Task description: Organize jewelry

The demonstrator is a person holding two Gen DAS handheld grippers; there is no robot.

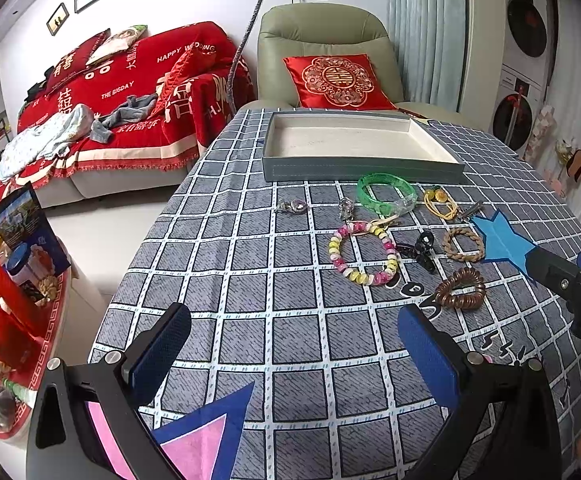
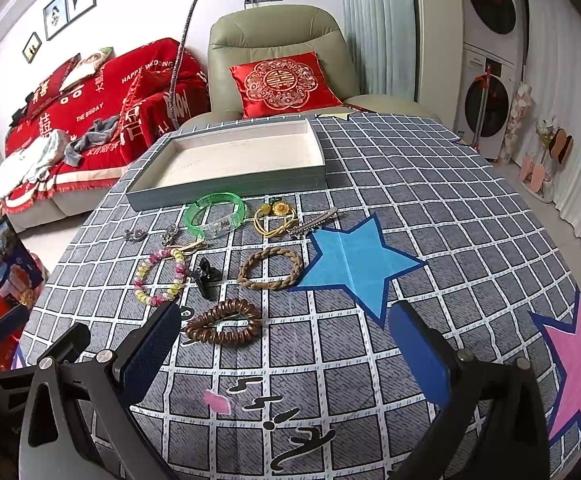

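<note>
A grey tray [image 1: 362,168] [image 2: 226,188] with a cream lining stands empty at the table's far side. In front of it lie a green bangle [image 1: 386,194] [image 2: 215,214], a pink-and-yellow bead bracelet [image 1: 364,254] [image 2: 158,278], a black hair claw [image 1: 420,250] [image 2: 206,274], a braided tan bracelet [image 1: 463,244] [image 2: 270,268], a brown coil hair tie [image 1: 460,288] [image 2: 224,322], a yellow flower hair tie [image 1: 440,200] [image 2: 274,216], a metal clip [image 2: 314,222] and small silver pieces [image 1: 292,205] [image 2: 136,235]. My left gripper [image 1: 294,352] is open and empty, short of the jewelry. My right gripper [image 2: 286,348] is open and empty, its left finger beside the coil tie.
The table carries a grey checked cloth with a blue star [image 2: 354,264] and pink stars [image 2: 578,364]. A green armchair with a red cushion [image 2: 282,84] stands behind the table, a red-covered sofa [image 1: 122,100] to the left. A cluttered side stand [image 1: 14,280] sits at the left.
</note>
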